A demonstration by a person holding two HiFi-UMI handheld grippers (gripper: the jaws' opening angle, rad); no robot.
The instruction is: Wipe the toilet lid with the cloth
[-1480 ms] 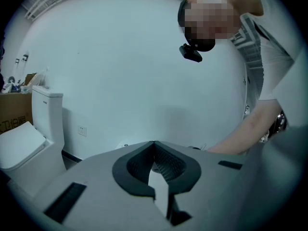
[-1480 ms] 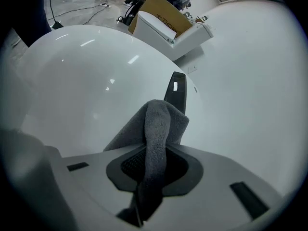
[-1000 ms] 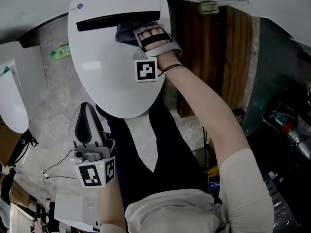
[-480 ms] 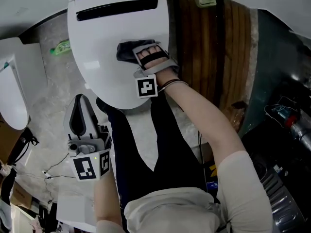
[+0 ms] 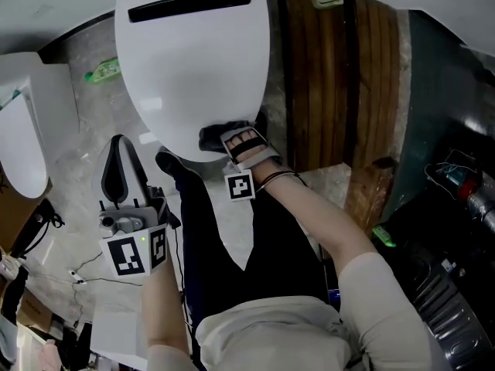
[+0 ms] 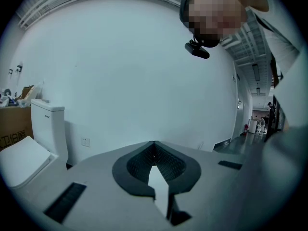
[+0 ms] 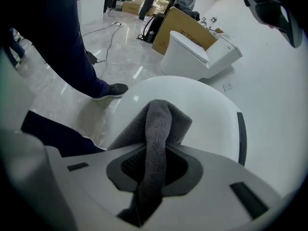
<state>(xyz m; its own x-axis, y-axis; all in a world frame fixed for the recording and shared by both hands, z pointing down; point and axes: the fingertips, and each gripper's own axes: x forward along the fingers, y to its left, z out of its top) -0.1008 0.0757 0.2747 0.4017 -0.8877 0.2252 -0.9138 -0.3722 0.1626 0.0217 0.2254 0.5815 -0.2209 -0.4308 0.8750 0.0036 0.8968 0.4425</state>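
Toilet lid (image 5: 193,60): long axis runs straight ahead of the right gripper (image 7: 153,165). Cloth (image 5: 219,136) is on the lid's near front rim, right jaws clamped on it. Left gripper (image 6: 154,170) is off-lid to the side, jaws closed and empty.

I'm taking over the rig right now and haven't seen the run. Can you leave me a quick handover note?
Right tongs: shut on the grey cloth, which rests on the near front edge of the closed white toilet lid.
Left tongs: shut and empty, held off the toilet at the person's left side, aimed at a wall.
Done: the cloth is gripped and on the lid. How much of the lid has been wiped can't be told from this.
To do: probably more strokes across the lid, up to the hinge end, then lift the cloth off.
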